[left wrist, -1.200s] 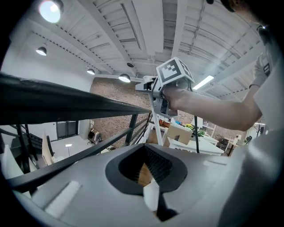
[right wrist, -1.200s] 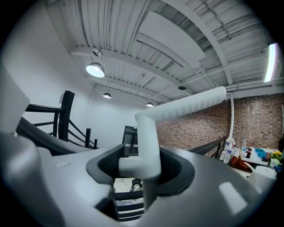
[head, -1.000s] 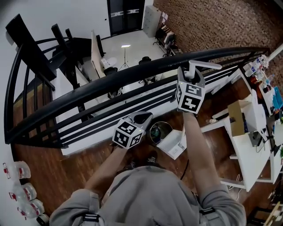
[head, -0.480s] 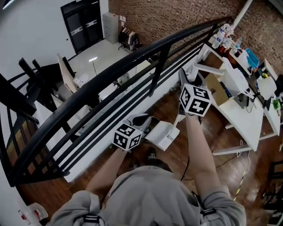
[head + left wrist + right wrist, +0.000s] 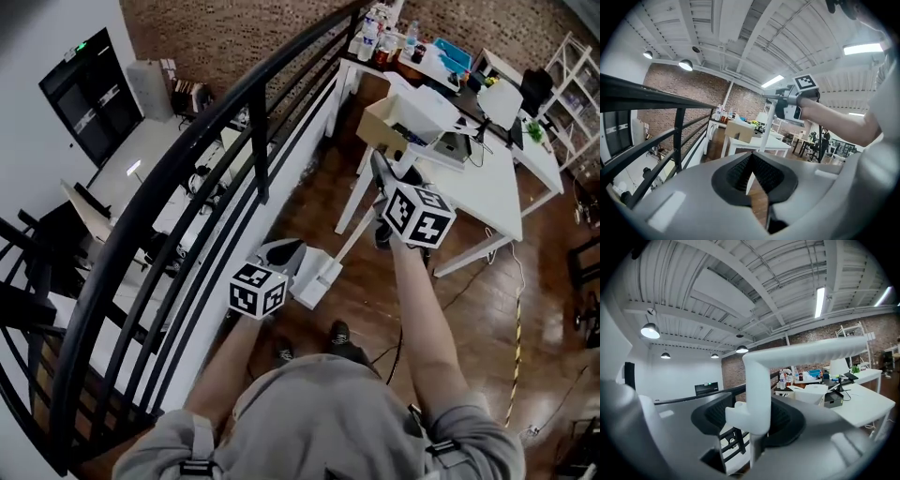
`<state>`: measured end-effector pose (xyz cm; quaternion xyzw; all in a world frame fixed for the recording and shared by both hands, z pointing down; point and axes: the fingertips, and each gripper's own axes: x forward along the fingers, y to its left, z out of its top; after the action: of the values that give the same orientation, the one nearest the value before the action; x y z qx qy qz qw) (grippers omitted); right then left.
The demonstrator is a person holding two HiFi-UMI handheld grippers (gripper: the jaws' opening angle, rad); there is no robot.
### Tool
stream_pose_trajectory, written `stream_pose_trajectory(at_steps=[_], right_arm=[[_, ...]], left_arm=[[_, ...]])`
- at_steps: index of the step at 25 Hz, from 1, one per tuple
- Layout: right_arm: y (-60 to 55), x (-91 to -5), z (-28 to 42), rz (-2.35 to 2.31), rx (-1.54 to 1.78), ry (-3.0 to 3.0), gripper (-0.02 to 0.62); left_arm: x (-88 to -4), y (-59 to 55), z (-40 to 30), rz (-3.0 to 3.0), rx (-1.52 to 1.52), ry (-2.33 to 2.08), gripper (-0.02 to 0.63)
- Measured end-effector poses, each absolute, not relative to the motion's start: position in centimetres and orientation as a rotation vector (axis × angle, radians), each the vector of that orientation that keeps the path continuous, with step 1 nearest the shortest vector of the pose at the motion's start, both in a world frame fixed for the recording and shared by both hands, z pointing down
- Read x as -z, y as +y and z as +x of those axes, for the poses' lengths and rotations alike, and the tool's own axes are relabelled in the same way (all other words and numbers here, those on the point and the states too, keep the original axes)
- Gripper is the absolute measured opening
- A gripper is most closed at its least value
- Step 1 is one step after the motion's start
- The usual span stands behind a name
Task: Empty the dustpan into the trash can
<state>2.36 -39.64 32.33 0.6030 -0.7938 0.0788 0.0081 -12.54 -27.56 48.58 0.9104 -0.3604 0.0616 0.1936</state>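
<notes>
The right hand-held gripper point(image 5: 382, 176) clamps the dustpan point(image 5: 315, 277) handle; the left hand-held gripper point(image 5: 281, 253) is clenched, empty. Best carried steadily, pan clear of the railing point(image 5: 246, 92).

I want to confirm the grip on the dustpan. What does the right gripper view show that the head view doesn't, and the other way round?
Only the right gripper view: the right gripper with its jaws closed on the white dustpan handle, plus ceiling lamps. Only the head view: the dustpan scoop at the handle's lower end, beside the left gripper, and the wooden floor. Both: the black railing and the cluttered white table.
</notes>
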Motion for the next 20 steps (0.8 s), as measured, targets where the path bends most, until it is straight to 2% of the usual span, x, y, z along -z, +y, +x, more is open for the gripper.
stream_pose_trajectory(at_steps=[11, 20], right_arm=[[-36.6, -27.4, 14.2, 1.952, -0.206, -2.561, 0.201], [-39.2, -34.7, 23.1, 2.005, -0.24, -2.436, 0.201]], left_arm=[[-47.3, -29.1, -1.6, 2.617, -0.243, -0.876, 0.005], [-49.6, -29.4, 4.3, 2.569, -0.356, -0.844, 0.005]])
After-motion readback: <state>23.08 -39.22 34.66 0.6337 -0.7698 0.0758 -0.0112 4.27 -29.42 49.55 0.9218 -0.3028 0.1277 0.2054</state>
